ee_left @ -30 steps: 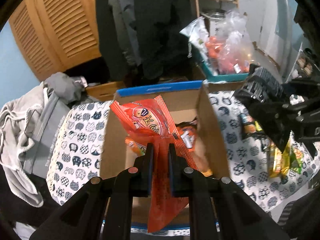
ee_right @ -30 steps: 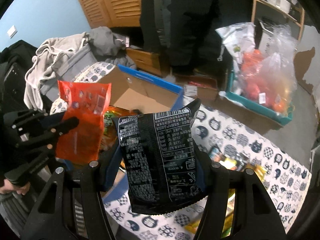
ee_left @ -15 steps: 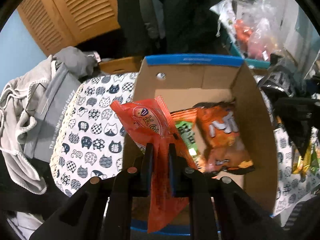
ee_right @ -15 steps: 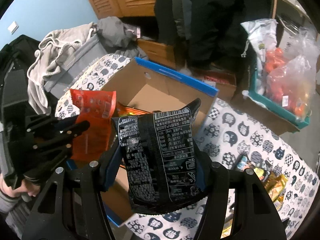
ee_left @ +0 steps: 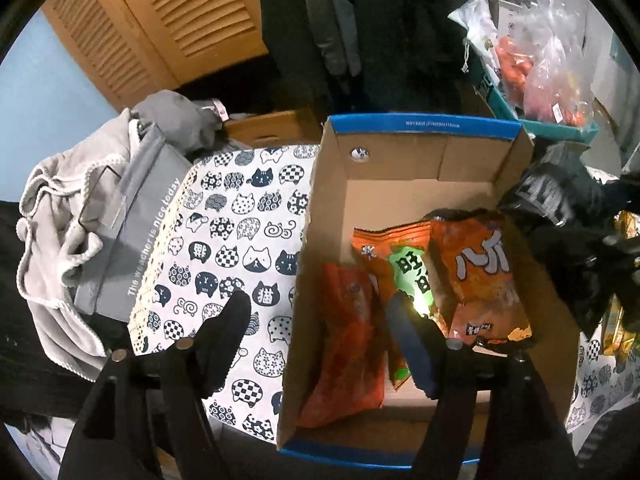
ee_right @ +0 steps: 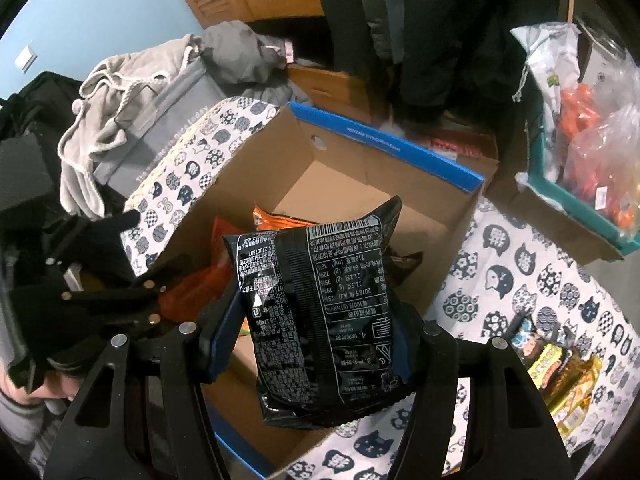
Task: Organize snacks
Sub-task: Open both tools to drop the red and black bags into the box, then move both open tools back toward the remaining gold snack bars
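Observation:
A cardboard box (ee_left: 400,160) with blue rims stands on the cat-print cloth. Inside lie a red-orange packet (ee_left: 344,340) against the left wall, an orange packet with a green label (ee_left: 404,276) and an orange-brown packet (ee_left: 476,276). My left gripper (ee_left: 320,324) hangs over the box's near left corner. Its jaws are opening, and the red-orange packet lies below and between them, free of the pads. My right gripper (ee_right: 316,332) is shut on a black packet (ee_right: 320,320), held upright over the box's (ee_right: 400,184) near right side. The left gripper (ee_right: 160,236) shows at the left there.
Loose snack packets (ee_right: 560,368) lie on the cat-print cloth (ee_right: 500,280) to the right of the box. A teal crate (ee_left: 560,128) with plastic bags stands at the back right. Grey clothes and a grey bin (ee_left: 120,216) sit left of the table. Dark coats hang behind.
The left gripper opened and let go of the red-orange packet, which dropped into the box. Both grippers came closer to the box and lower, the right one still with the black packet.

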